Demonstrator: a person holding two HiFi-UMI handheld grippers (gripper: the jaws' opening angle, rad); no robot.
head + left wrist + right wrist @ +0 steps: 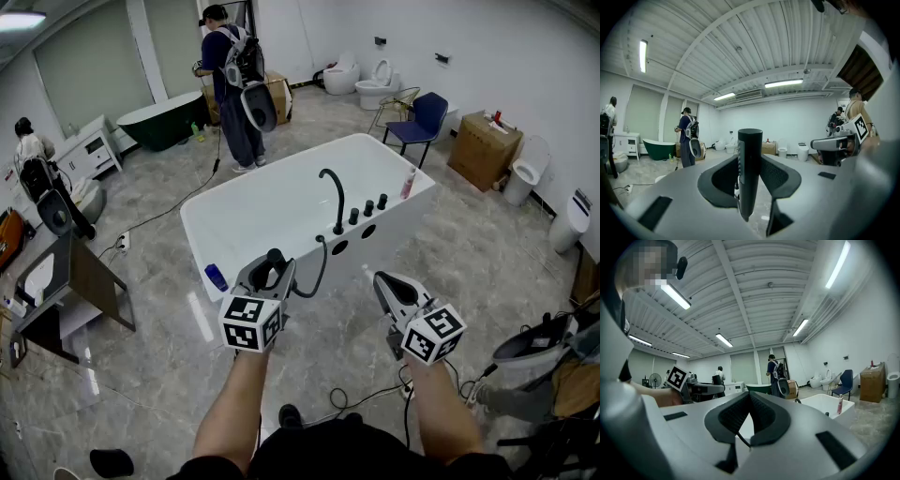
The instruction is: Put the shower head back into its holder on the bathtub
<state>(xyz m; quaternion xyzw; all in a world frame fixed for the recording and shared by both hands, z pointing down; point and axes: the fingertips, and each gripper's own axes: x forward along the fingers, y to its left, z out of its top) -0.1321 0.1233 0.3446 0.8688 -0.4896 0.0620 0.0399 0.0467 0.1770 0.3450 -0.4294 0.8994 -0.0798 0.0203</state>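
A white bathtub (281, 202) stands in the middle of the room, with a black curved faucet (333, 199) and black knobs (367, 208) on its near rim. My left gripper (272, 264) is shut on the black shower head (275, 272), held level in front of the tub. A black hose (321, 262) runs from the shower head to the tub's side. In the left gripper view the shower head (750, 173) stands upright between the jaws of the left gripper (750, 159). My right gripper (384, 281) hovers to the right, shut and empty; the right gripper view shows the right gripper (750, 394) with its jaws meeting.
A person with a backpack (232, 84) stands beyond the tub. A blue chair (422, 117), a cardboard box (483, 145) and toilets (375, 84) line the far right. A pink bottle (408, 183) sits on the tub rim, a blue bottle (216, 277) on the floor. Cables (366, 398) lie near my feet.
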